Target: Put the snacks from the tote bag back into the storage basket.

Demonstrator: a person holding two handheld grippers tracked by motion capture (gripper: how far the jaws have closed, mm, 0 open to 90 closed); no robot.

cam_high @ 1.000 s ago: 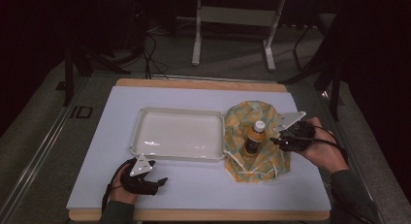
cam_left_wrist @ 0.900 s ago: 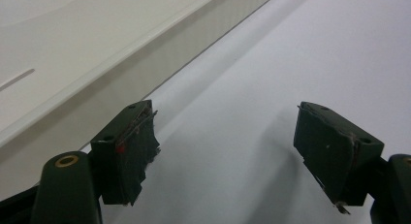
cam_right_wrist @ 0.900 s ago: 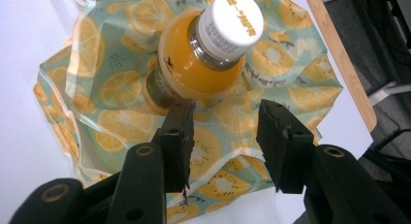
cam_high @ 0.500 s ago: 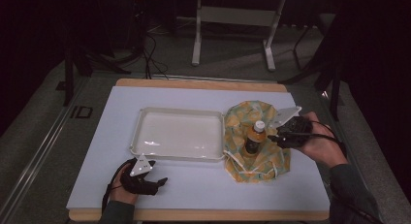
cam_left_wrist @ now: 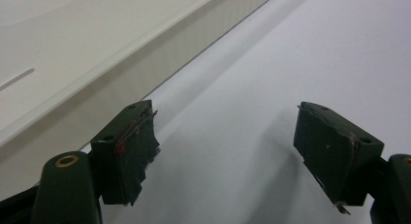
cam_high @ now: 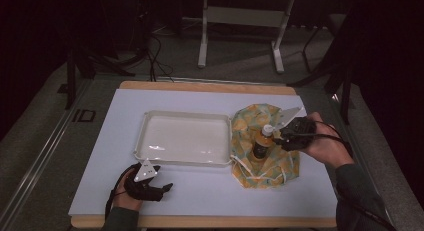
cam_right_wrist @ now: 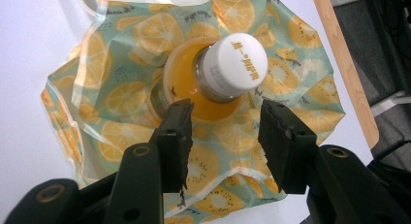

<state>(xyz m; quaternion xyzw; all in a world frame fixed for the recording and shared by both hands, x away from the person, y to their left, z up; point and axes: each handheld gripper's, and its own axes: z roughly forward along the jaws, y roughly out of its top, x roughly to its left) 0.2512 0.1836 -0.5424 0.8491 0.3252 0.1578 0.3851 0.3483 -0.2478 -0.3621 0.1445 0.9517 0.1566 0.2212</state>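
A bottle [cam_high: 260, 143] of orange drink with a white cap [cam_right_wrist: 235, 60] stands upright on a fruit-print bag [cam_high: 265, 148], a crumpled pouch patterned with orange and kiwi slices that lies on the white table [cam_high: 310, 191] at about 3 o'clock from the tray. In the right gripper view the cap sits just above the 2 black jaws, near 12 o'clock of the gap between them. The right gripper [cam_high: 279, 137], held in the person's right hand [cam_high: 327, 146], comes at the bottle from 3 o'clock; its jaws have just been opening and now stand apart on either side of the bottle's shoulder, with no pad seen pressing on it. Whether the left pad brushes the bottle cannot be told.

A shallow white tray [cam_high: 150, 122] lies at the middle of the table, its right rim just beside the bag. At about 7 o'clock from the tray, near the table's front edge, the left gripper [cam_high: 167, 187] rests low over the bare surface in the person's left hand [cam_high: 125, 196]. The left gripper view shows its 2 jaws spread wide with nothing between them, the tray's outer wall [cam_left_wrist: 145, 64] running across at 11 o'clock.

Beyond the table, at 12 o'clock, a metal stand [cam_high: 240, 21] and loose cables [cam_high: 155, 46] sit on the dark floor.
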